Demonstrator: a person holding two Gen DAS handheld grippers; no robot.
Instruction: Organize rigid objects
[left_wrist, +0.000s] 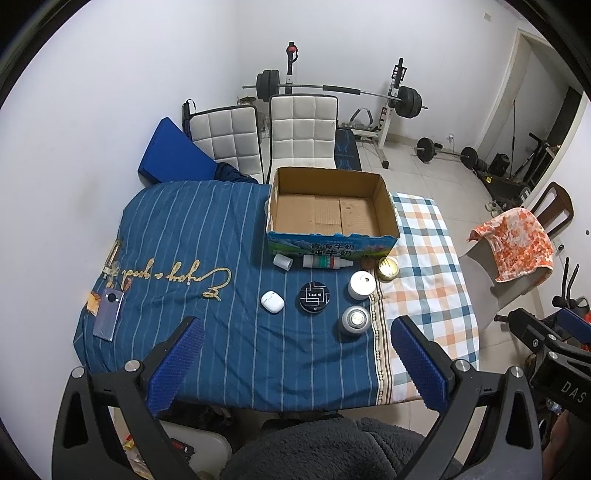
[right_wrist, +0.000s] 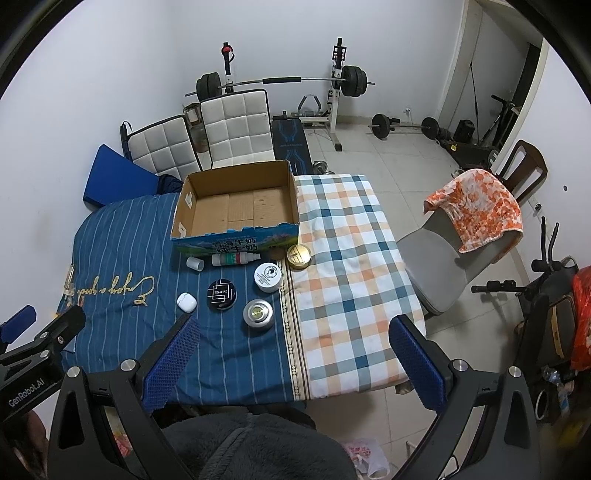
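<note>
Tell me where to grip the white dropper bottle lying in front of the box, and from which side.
Grip the dropper bottle across its round body, near the green label, coming from above. It lies on its side along the cardboard box front, so the fingers should close front to back. The right tool is open and nearer.

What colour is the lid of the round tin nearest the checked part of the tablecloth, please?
Gold: the round tin has a shiny gold lid, clearest in the right wrist view.

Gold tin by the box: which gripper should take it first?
Right, probably. The gold tin lies at the checked cloth's edge, rightmost of the items, nearer the right gripper. Both the left gripper and the right are open and empty; the box is empty.
</note>
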